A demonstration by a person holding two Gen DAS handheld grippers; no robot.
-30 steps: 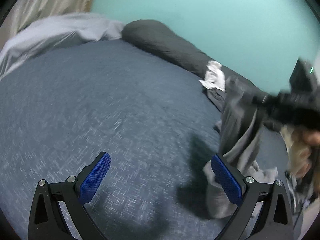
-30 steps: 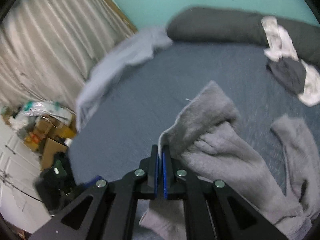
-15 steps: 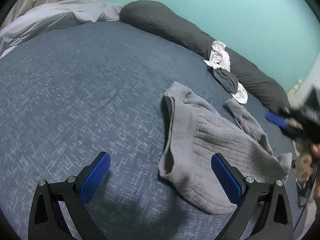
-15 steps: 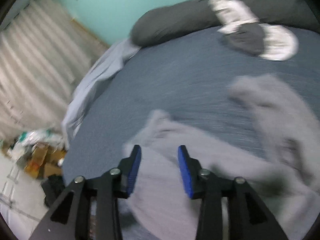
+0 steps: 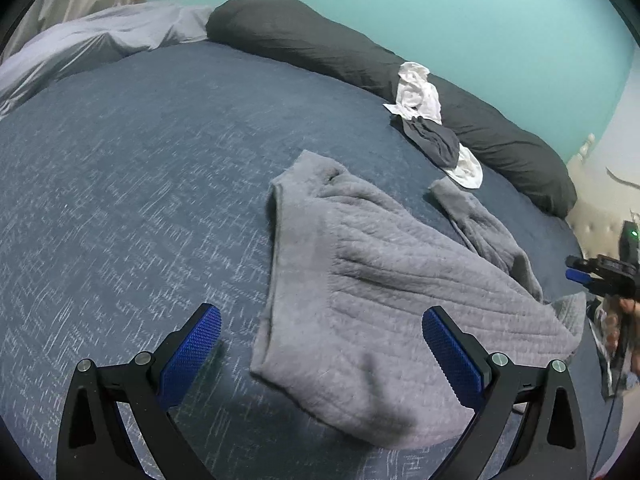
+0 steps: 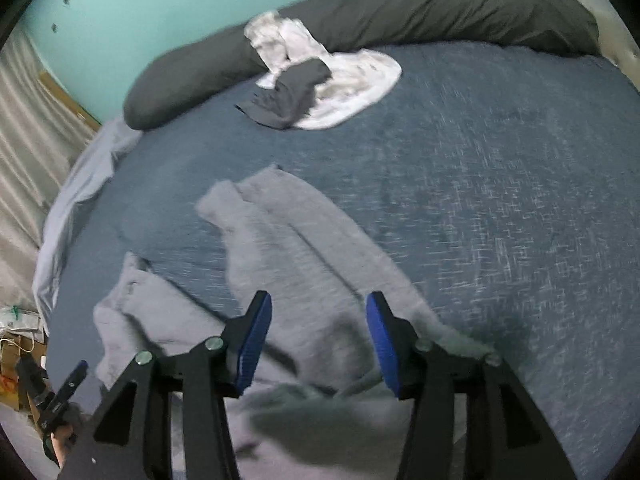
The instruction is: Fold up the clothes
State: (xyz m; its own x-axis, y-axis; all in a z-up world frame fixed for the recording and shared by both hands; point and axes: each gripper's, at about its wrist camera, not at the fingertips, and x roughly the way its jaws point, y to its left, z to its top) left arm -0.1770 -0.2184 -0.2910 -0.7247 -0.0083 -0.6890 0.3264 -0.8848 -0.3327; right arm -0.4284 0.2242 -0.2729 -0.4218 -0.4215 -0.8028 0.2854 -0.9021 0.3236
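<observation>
A grey knit sweater [image 5: 380, 296] lies spread on the dark blue bed [image 5: 140, 184], with one sleeve [image 5: 480, 224] stretched toward the far right. My left gripper [image 5: 320, 344] hovers open over the sweater's near hem, nothing between its blue pads. In the right wrist view the sweater [image 6: 304, 264] lies below my right gripper [image 6: 318, 340], whose jaws are opening; no cloth is pinched between them. The right gripper [image 5: 600, 274] also shows at the left view's right edge, and the left gripper [image 6: 60, 396] at the right view's lower left.
A long dark grey bolster [image 5: 360, 64] runs along the teal wall. White and dark garments [image 5: 432, 124] are piled against it. A pale grey sheet [image 5: 100, 40] is bunched at the bed's far left. Boxes and clutter [image 6: 16, 340] sit on the floor beside the bed.
My right gripper let go of the sweater, opened and swept to the right. The sweater dropped from hanging to lying spread on the bed. My left gripper came lower over its hem.
</observation>
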